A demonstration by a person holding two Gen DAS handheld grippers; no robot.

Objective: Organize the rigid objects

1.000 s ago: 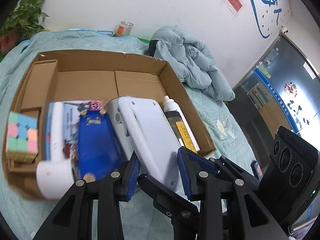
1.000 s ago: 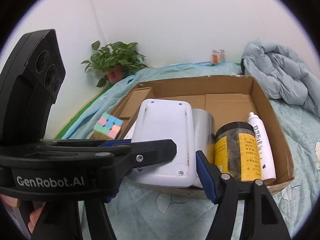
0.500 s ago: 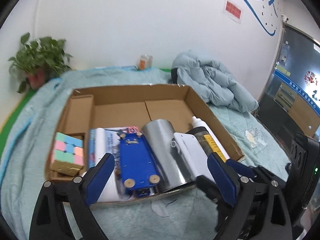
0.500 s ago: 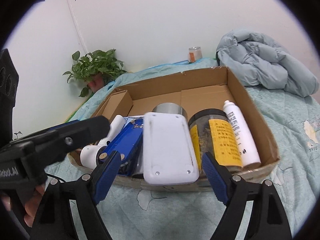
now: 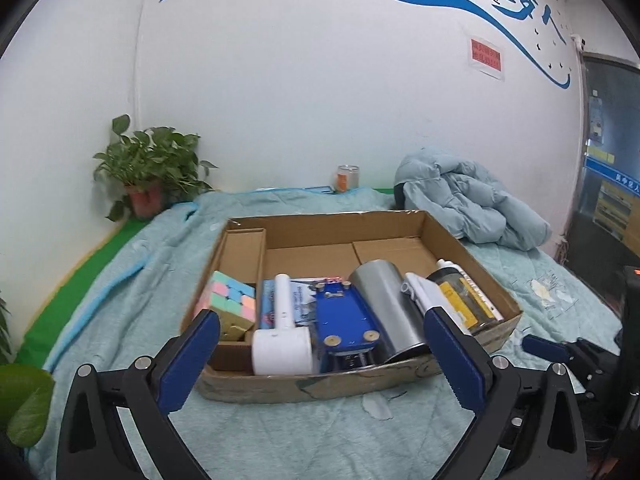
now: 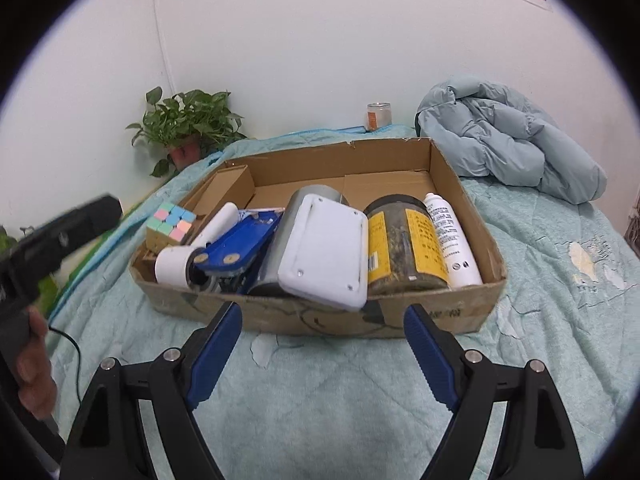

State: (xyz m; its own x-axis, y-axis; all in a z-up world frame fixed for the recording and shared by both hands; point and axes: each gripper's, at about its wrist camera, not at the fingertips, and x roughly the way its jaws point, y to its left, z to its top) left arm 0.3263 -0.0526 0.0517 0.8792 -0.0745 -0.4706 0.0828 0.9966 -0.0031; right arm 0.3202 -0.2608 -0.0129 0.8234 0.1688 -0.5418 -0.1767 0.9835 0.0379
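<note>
the box [image 6: 304, 320] is brown cardboard, dull and a bit rough. inside it, the can [image 5: 394, 312] is smooth grey metal with a soft shine. the white case [image 6: 324, 252] beside the can is smooth matt plastic. the blue tool [image 5: 346, 316] on the can's other side is shiny plastic. the jar [image 6: 404, 248] has a yellow paper label. under the box, the bed cover [image 6: 340, 392] is soft quilted cloth.

potted plant [image 5: 150, 168], jacket [image 5: 468, 200] (crumpled), jar [image 5: 347, 178]
</note>
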